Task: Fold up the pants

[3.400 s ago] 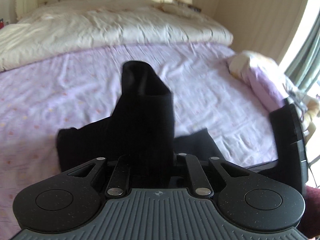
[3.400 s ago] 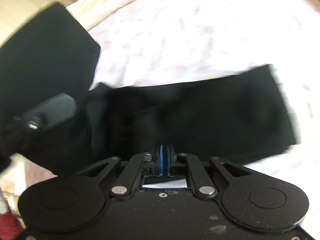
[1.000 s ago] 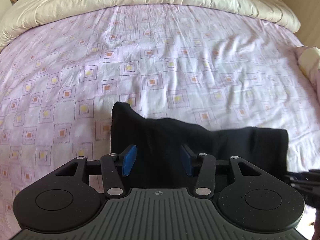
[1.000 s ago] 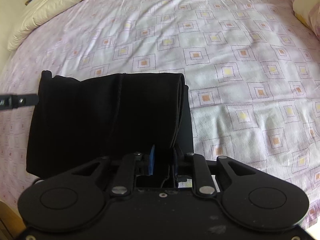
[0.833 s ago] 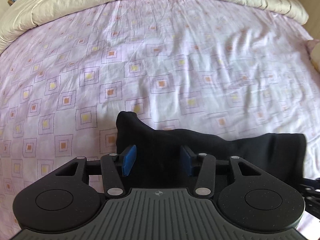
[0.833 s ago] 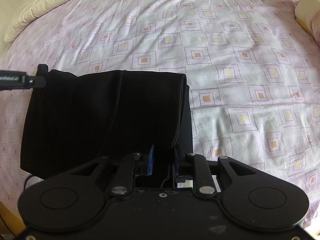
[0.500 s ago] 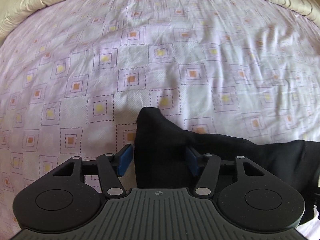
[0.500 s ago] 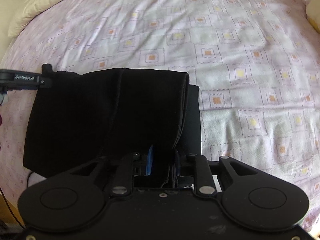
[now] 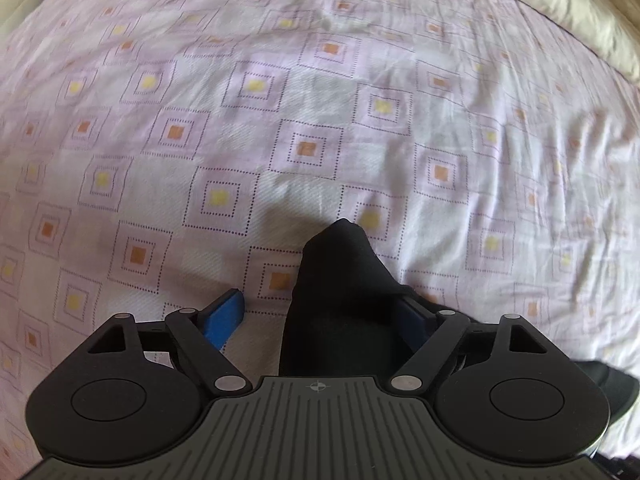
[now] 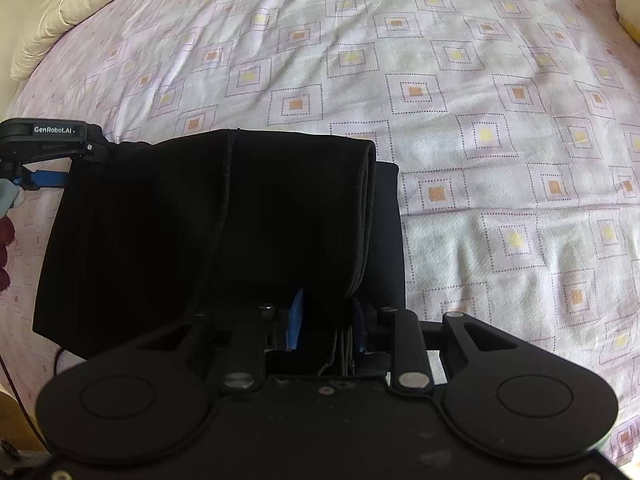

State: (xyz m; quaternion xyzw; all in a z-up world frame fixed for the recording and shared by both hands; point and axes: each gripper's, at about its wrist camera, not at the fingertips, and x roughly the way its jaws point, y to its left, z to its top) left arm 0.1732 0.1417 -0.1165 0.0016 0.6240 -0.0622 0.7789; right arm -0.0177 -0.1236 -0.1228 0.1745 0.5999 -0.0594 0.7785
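Black pants [image 10: 208,232] lie folded into a thick rectangle on the lilac patterned bed sheet [image 10: 460,128]. My right gripper [image 10: 328,314] points down at their near edge. Its jaws are opening slightly, with the stacked fold still filling the gap between the blue pads. My left gripper [image 9: 320,300] hangs over the pants' left corner [image 9: 340,280]. Its jaws are opening wide. The peaked corner stands between them and leans on the right pad, while the left pad [image 9: 224,316] is clear of the cloth. In the right wrist view the left gripper [image 10: 60,158] sits at the pants' far left edge.
A cream duvet [image 9: 580,0] rims the far side of the bed, seen again as the duvet [image 10: 60,4] at upper left. A pale pillow [image 10: 630,8] lies at the right edge. A dark red sleeve [image 10: 5,240] and a thin cable [image 10: 24,400] show at the left.
The left gripper brought the pants' end over and down onto the folded stack, then spread its jaws off the corner. The right gripper stayed put while its jaws widened a little.
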